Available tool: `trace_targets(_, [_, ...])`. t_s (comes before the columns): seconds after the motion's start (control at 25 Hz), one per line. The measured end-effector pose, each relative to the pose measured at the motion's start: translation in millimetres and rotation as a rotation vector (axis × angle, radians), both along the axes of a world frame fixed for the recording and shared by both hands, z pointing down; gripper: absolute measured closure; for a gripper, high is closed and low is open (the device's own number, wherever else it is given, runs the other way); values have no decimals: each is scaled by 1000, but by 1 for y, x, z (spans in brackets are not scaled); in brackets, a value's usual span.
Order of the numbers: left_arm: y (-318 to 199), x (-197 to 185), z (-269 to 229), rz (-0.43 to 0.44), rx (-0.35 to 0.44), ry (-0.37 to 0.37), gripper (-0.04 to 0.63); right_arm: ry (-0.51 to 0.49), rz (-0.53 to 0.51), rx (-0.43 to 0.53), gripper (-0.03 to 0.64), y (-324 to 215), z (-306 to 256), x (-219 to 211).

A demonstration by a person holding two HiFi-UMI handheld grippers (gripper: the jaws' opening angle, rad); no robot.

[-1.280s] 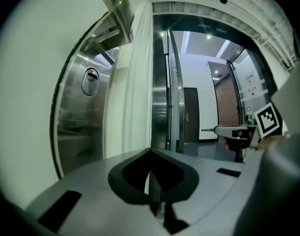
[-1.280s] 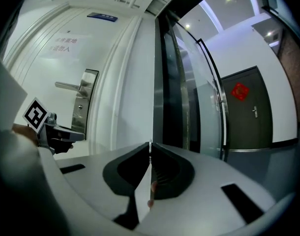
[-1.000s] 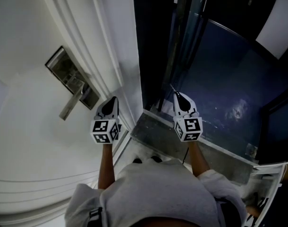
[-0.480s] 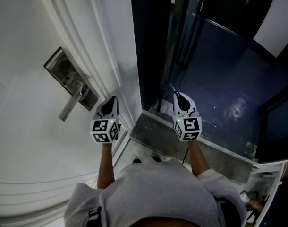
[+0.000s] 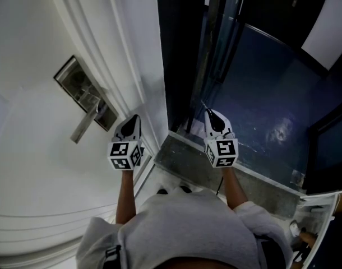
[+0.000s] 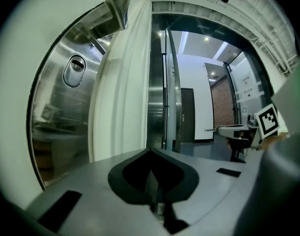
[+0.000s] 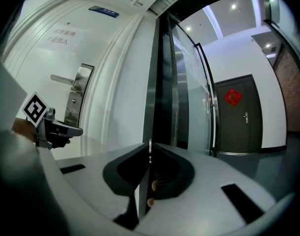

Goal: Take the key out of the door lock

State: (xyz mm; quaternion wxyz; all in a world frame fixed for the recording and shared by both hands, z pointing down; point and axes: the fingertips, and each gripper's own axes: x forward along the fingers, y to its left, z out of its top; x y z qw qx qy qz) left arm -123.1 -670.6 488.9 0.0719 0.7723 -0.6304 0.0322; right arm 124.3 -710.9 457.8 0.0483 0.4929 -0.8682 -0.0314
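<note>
The door's steel lock plate (image 5: 81, 91) with its lever handle (image 5: 86, 123) is at the left of the head view. In the left gripper view its keyhole (image 6: 77, 65) shows with no key in it. My right gripper (image 5: 208, 112) is shut on the thin metal key (image 7: 149, 151), which shows edge-on between the pads. The key's tip (image 5: 203, 103) pokes out ahead of the jaws, over the open doorway and away from the lock. My left gripper (image 5: 135, 117) hangs shut and empty beside the white door frame (image 5: 143, 66), just right of the lever.
The white door (image 5: 31, 167) fills the left. A dark corridor floor (image 5: 260, 94) lies beyond a grey stone threshold (image 5: 188, 161). Glass panels with steel frames (image 7: 189, 82) and a dark door (image 7: 241, 112) stand ahead. The person's body fills the bottom of the head view.
</note>
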Motion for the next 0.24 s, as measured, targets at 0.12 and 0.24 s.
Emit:
trace_targets(0.12, [0, 1, 1, 4, -3, 0, 577, -1, 2, -3, 586, -1, 0, -1])
trace_targets(0.24, [0, 4, 2, 12, -10, -4, 577, -13, 7, -3, 586, -2, -1, -1])
